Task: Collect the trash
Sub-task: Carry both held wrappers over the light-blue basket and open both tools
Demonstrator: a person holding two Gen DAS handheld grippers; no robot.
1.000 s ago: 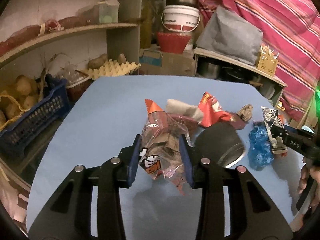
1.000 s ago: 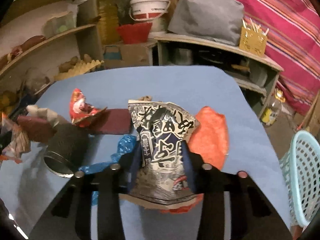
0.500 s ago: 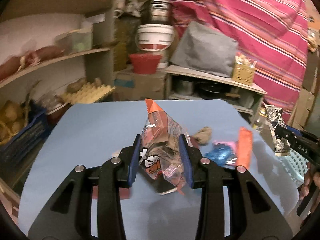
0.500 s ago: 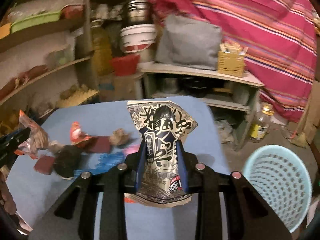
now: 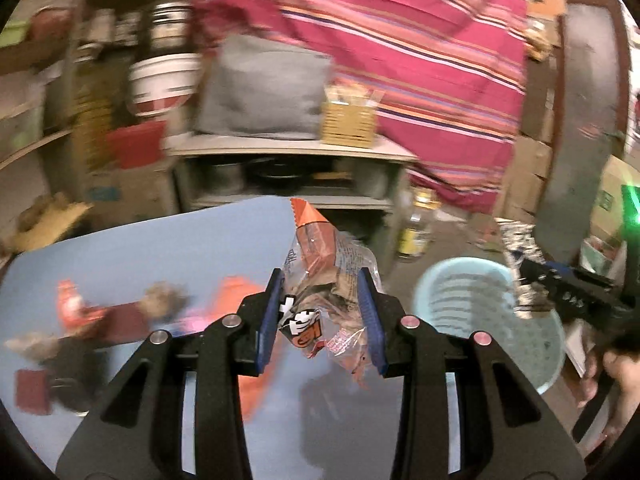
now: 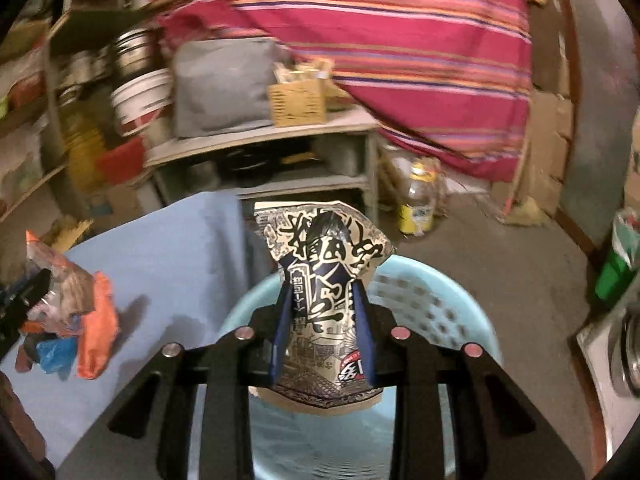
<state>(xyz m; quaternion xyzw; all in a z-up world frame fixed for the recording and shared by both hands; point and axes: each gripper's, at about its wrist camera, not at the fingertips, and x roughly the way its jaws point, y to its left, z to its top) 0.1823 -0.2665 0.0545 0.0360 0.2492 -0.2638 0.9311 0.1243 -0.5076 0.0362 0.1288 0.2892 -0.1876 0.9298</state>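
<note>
My left gripper (image 5: 322, 308) is shut on a crumpled clear and orange snack wrapper (image 5: 320, 276), held above the right end of the blue table (image 5: 168, 256). My right gripper (image 6: 322, 320) is shut on a beige wrapper with black lettering (image 6: 324, 280), right over the pale blue perforated basket (image 6: 436, 304). The left wrist view shows that basket (image 5: 460, 292) on the floor off the table's right edge, and the right gripper (image 5: 532, 284) with its wrapper above the rim. More trash lies on the table: an orange wrapper (image 6: 96, 320), a blue bag (image 6: 54, 354) and a red packet (image 5: 68, 304).
A low shelf unit (image 6: 256, 144) with a grey cushion and a yellow box stands behind the table. A striped red cloth (image 6: 400, 40) hangs at the back. A yellow-capped jar (image 6: 418, 200) stands on the floor beyond the basket. A person's hand (image 5: 616, 376) holds the right gripper.
Both grippers have swung right from over the table's trash, each still holding its wrapper. The right one has gone from the table to directly above the blue basket.
</note>
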